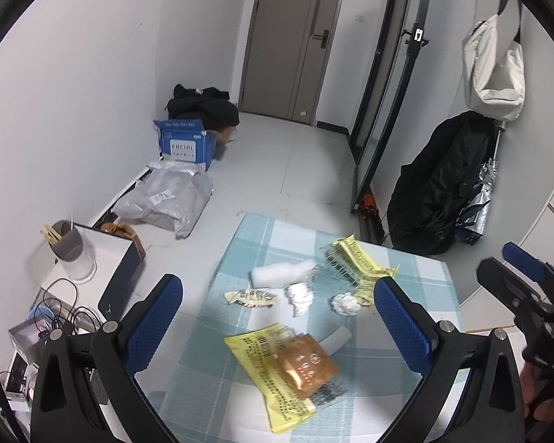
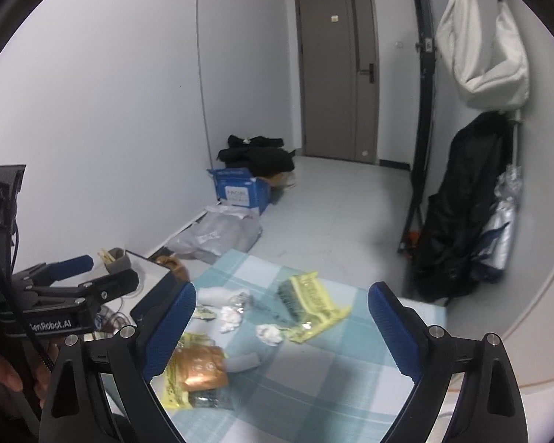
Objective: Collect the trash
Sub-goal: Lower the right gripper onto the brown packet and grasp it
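Trash lies scattered on a table with a blue-and-white checked cloth (image 1: 240, 243) (image 2: 314, 387). Nearest is a yellow wrapper (image 1: 262, 376) (image 2: 173, 387) with a brown packet (image 1: 306, 365) (image 2: 201, 367) on it. Beyond lie two crumpled tissues (image 1: 345, 304) (image 1: 300, 295), a small wrapper (image 1: 251, 297), a white plastic roll (image 1: 280, 273) and a second yellow wrapper (image 1: 354, 258) (image 2: 310, 299). My left gripper (image 1: 277, 284) (image 2: 88, 271) hangs open above the near trash, holding nothing. My right gripper (image 2: 282, 291) (image 1: 513, 267) hovers open over the table's right part, also holding nothing.
A white box (image 1: 103, 254) with a cup of sticks (image 1: 68, 247) and cables stands left of the table. On the floor lie grey bags (image 1: 166, 199) and a blue carton (image 1: 186, 144). A black coat (image 1: 435, 184) and a white bag (image 1: 495, 66) hang at right.
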The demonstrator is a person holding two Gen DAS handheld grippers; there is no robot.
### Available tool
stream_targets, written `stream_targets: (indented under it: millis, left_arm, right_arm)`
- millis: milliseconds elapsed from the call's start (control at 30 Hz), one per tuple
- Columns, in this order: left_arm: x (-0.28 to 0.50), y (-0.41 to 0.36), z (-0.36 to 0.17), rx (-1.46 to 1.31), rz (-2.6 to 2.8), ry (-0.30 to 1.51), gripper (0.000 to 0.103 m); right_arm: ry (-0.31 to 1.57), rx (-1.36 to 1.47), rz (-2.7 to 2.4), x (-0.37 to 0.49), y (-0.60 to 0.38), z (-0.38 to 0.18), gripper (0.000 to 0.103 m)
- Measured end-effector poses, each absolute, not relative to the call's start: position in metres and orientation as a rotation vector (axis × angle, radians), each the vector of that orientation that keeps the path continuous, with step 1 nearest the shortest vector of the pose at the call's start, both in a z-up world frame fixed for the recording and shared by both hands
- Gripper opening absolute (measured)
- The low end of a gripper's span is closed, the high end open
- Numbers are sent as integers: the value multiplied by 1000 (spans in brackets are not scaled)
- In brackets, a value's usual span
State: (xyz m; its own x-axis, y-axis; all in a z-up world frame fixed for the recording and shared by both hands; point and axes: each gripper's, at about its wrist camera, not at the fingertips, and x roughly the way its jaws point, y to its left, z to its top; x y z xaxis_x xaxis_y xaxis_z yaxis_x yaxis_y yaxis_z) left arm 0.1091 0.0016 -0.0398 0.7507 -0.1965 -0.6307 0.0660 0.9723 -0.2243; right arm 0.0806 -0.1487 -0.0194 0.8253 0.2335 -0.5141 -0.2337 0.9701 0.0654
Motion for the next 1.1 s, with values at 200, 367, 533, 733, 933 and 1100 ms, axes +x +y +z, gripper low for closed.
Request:
stream_targets:
  millis: [200,367,533,733,933,1100]
  left_arm:
    - [118,23,-57,-237,-128,761,102]
    - [125,36,-72,-264,-119,816,102]
    - [132,48,-83,-299,-106,855,102]
    - [142,55,-93,-307,-95,893,102]
    - [146,66,-97,-335,-93,913,102]
    - [145,74,-102,-359,-86,933,102]
  right_arm:
    - [568,9,297,106,-127,-42,95]
    - [576,-39,337,114,-114,-65,95]
    - [637,-19,378,128,-108,-90,95]
    - [738,-25,472,137,-95,-116,95]
    - [853,-36,572,142,-72,-139,95]
    - [937,-54,614,142,-59,-156,95]
